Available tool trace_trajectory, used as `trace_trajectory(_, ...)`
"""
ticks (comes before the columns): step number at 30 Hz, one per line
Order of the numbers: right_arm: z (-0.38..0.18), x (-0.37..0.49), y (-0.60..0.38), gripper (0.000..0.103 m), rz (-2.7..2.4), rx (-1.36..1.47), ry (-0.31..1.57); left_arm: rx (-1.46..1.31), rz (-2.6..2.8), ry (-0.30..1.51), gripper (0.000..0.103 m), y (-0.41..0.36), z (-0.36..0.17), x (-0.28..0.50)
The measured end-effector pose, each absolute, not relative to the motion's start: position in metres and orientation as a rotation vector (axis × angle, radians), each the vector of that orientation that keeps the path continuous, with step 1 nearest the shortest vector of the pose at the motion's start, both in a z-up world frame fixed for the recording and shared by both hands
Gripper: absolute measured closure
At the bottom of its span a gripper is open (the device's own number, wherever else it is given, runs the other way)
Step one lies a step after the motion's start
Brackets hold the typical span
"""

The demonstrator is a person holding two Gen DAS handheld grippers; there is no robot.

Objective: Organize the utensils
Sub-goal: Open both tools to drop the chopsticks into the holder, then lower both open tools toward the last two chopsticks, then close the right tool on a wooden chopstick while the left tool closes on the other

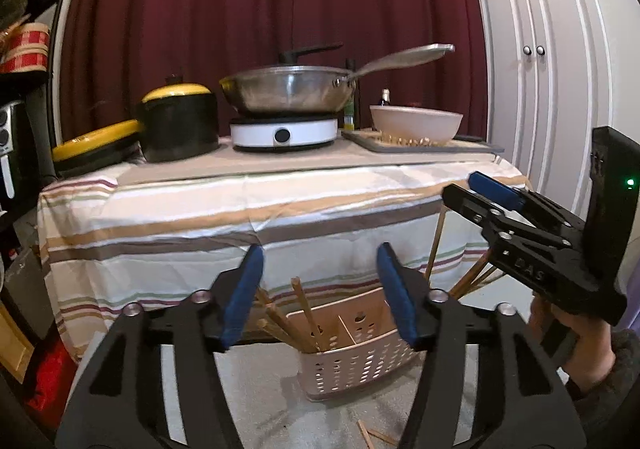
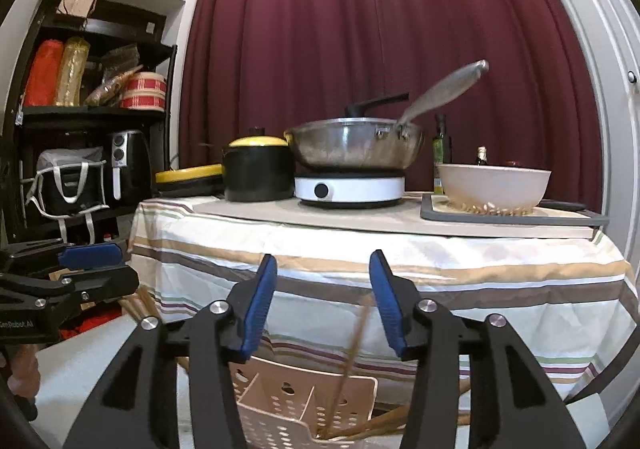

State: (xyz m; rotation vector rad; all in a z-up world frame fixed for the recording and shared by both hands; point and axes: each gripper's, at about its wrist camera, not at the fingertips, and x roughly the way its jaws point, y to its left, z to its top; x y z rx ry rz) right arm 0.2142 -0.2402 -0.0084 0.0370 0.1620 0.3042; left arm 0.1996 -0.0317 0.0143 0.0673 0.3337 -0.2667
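While both grippers (image 1: 320, 293) (image 2: 323, 301) gape empty, chopstick (image 2: 352, 361) over caddy (image 2: 304, 401) blurred, bottom cropped.

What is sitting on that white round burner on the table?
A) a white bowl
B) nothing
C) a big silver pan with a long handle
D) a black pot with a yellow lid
C: the silver pan rests directly on the white burner, with the black pot beside it and the white bowl on a tray.

The utensil caddy (image 1: 352, 353) is set on the floor before the table (image 1: 248, 209). Chopsticks (image 1: 304, 313) are stood in its left compartment.
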Motion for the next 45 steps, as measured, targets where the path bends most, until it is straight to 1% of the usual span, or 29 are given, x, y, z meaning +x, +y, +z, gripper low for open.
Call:
trace_trajectory(2, -0.005, 0.204, -0.244, 0.052, 0.304, 0.045, 0.159, 0.054, -0.268, 0.324, 0.039, -0.029, 0.018, 0.19)
trace_trajectory(4, -0.004, 0.192, -0.247, 0.052, 0.304, 0.05, 0.162, 0.035, -0.265, 0.316, 0.037, -0.025, 0.018, 0.175)
trace_trajectory(9, -0.019, 0.151, -0.256, 0.051, 0.301, 0.062, 0.208, 0.029, -0.256, 0.316, 0.035, -0.024, 0.009, 0.142)
trace_trajectory(17, -0.078, 0.092, -0.261, 0.051, 0.278, 0.078, 0.33, 0.04, -0.222, 0.385, 0.035, -0.029, -0.042, 0.093)
trace_trajectory(23, -0.118, 0.053, -0.264, 0.051, 0.265, 0.07, 0.387, 0.058, -0.185, 0.421, 0.035, -0.03, -0.082, 0.058)
trace_trajectory(32, -0.177, 0.017, -0.257, 0.052, 0.298, 0.061, 0.51, 0.049, -0.189, 0.554, 0.035, -0.031, -0.141, 0.031)
trace_trajectory(35, -0.193, 0.01, -0.254, 0.055, 0.31, 0.056, 0.545, 0.033, -0.193, 0.598, 0.035, -0.032, -0.16, 0.026)
trace_trajectory(39, -0.207, 0.003, -0.252, 0.062, 0.317, 0.054, 0.578, 0.031, -0.199, 0.622, 0.036, -0.038, -0.175, 0.02)
trace_trajectory(41, -0.213, 0.001, -0.252, 0.068, 0.321, 0.056, 0.594, 0.036, -0.204, 0.637, 0.036, -0.041, -0.182, 0.018)
trace_trajectory(43, -0.218, 0.001, -0.251, 0.079, 0.323, 0.056, 0.616, 0.032, -0.211, 0.653, 0.037, -0.043, -0.188, 0.017)
trace_trajectory(44, -0.22, 0.0, -0.251, 0.081, 0.323, 0.054, 0.622, 0.028, -0.214, 0.66, 0.037, -0.044, -0.19, 0.016)
trace_trajectory(45, -0.221, 0.0, -0.25, 0.086, 0.324, 0.053, 0.629, 0.026, -0.217, 0.664, 0.037, -0.045, -0.191, 0.016)
